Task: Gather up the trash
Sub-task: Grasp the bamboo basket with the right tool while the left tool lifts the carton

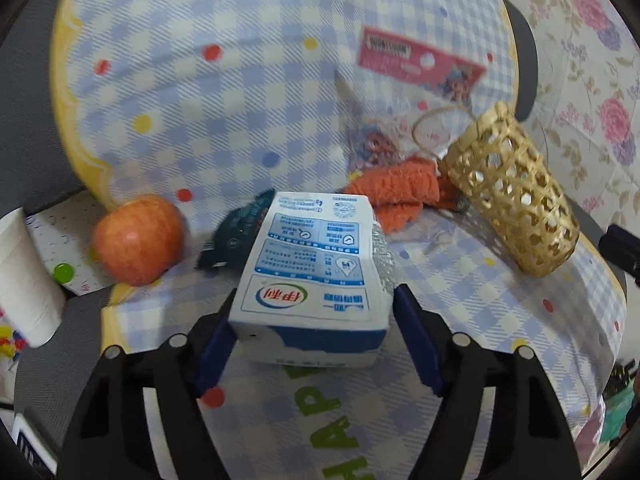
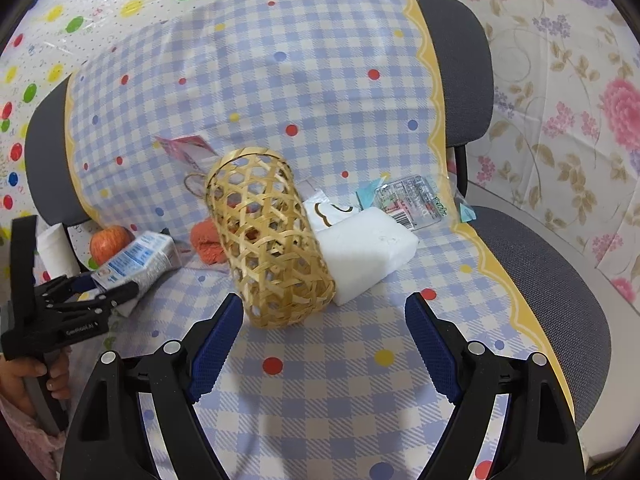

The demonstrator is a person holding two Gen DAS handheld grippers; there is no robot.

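A: What does the left wrist view show?

B: The left gripper [image 1: 310, 320], black with blue pads, straddles a white-and-blue milk carton [image 1: 316, 272] lying on its side on a blue-and-white checked cloth with coloured dots [image 1: 200, 100]. The left pad sits right at the carton's edge; a narrow gap shows beside the right pad, so the jaws are wide and I can't tell if they grip. A red-orange apple [image 1: 138, 238] lies to the left, a dark crumpled wrapper [image 1: 236, 232] just behind the carton, an orange knitted cloth [image 1: 400, 188] further back, and a woven bamboo cylinder basket [image 1: 512, 192] tipped over at right. A pink packet [image 1: 416, 60] lies near the back.

A: And the right wrist view?

B: The right gripper [image 2: 324, 344] is wide open and holds nothing; its 2 pads frame bare cloth just in front of the tipped basket [image 2: 268, 240]. A white foam block [image 2: 368, 252] touches the basket's right side, with a clear plastic wrapper [image 2: 408, 200] behind it. At far left, a hand [image 2: 32, 376] holds the other gripper [image 2: 100, 288] at the carton [image 2: 136, 264], beside the apple [image 2: 110, 242]. The cloth [image 2: 280, 80] covers a grey office chair [image 2: 464, 60]
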